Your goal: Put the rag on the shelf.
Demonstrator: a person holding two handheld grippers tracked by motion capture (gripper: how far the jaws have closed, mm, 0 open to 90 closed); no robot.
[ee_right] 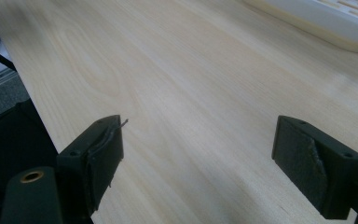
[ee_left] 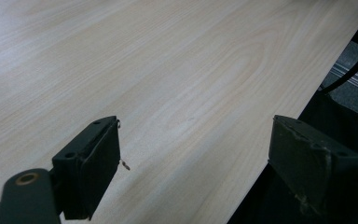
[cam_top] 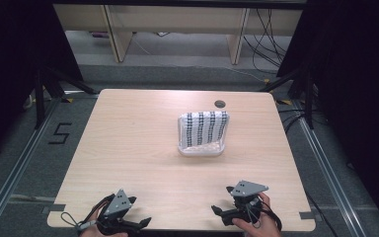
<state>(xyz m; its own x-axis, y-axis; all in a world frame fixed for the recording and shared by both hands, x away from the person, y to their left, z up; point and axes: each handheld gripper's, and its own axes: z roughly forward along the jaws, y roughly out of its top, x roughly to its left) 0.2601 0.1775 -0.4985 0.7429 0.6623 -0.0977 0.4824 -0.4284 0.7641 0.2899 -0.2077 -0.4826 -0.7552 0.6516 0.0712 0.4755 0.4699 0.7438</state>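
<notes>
Pale wood grain runs under both of your claws, and nothing sits between their pads. Your left claw (cam_top: 137, 223) hovers at the near edge of the worktop (cam_top: 128, 148), about seven o'clock from its middle, jaws spread wide with bare wood and the worktop's edge between them in the left gripper view. Your right claw (cam_top: 219, 213) waits at about five o'clock, also spread wide and holding nothing; in the right gripper view its pads (ee_right: 103, 161) frame plain wood, with the white rim of the tray (ee_right: 326, 23) far off toward one o'clock.

That tray (cam_top: 200, 149) lies past the worktop's middle, toward twelve o'clock and slightly right, well apart from both claws. A striped cloth (cam_top: 205, 126) rests folded in it, one side standing up against the tray's far wall.

By my reading, the work has barely begun: neither claw touches the cloth or the tray, so the reach, the grasp and whatever you do with the cloth are all left. A small round hole (cam_top: 220, 103) marks the far edge beyond the tray.
</notes>
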